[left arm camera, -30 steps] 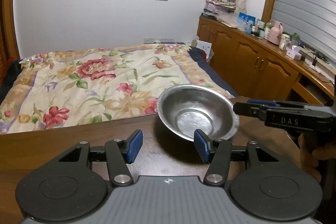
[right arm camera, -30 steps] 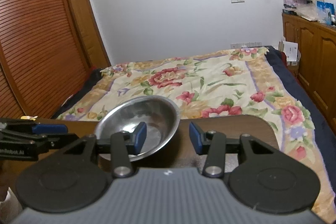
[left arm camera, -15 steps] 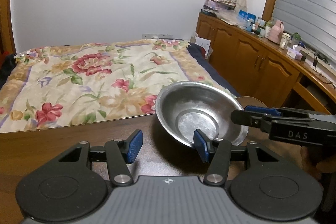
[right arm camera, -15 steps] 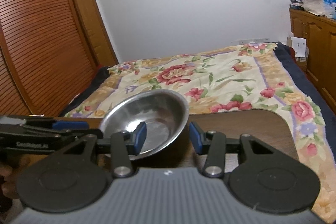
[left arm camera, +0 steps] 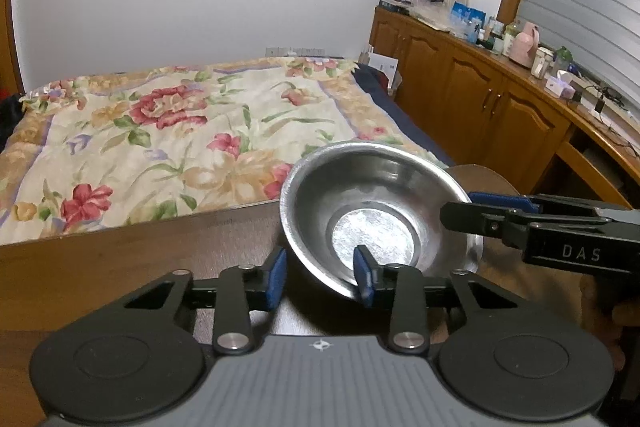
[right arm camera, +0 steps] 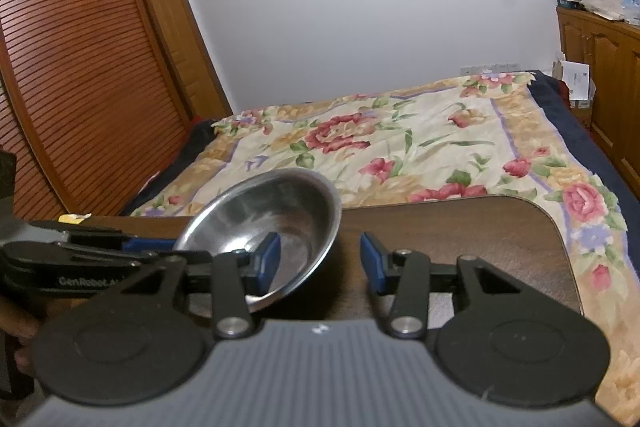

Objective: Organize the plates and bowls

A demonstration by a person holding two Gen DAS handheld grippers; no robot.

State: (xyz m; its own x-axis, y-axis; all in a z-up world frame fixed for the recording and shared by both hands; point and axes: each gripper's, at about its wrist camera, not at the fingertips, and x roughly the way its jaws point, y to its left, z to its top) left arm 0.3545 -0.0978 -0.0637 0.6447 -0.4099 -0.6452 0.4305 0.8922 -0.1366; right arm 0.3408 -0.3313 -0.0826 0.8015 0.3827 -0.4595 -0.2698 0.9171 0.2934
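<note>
A steel bowl (left arm camera: 372,203) hangs tilted over the dark wooden table (left arm camera: 140,259), its opening turned toward my left gripper. My left gripper (left arm camera: 320,279) straddles the bowl's near rim, the right pad inside and the left pad outside, with a gap still between pads and wall. In the right wrist view the bowl (right arm camera: 280,211) sits left of centre. My right gripper (right arm camera: 320,263) straddles its rim too, left pad inside, jaws wide apart. Each gripper shows side-on in the other view, right gripper (left arm camera: 460,213) and left gripper (right arm camera: 160,247). Whether the bowl's base touches the table is hidden.
A bed with a floral quilt (left arm camera: 160,131) lies just past the table's far edge. Wooden cabinets (left arm camera: 480,95) with clutter on top run along the right wall. A slatted wardrobe (right arm camera: 72,67) stands at the left. The table's rounded corner (right arm camera: 552,223) is at the right.
The bowl has come nearer to my left gripper and tilted more toward it. The left jaws have narrowed a little around the rim. The right jaws keep the same gap.
</note>
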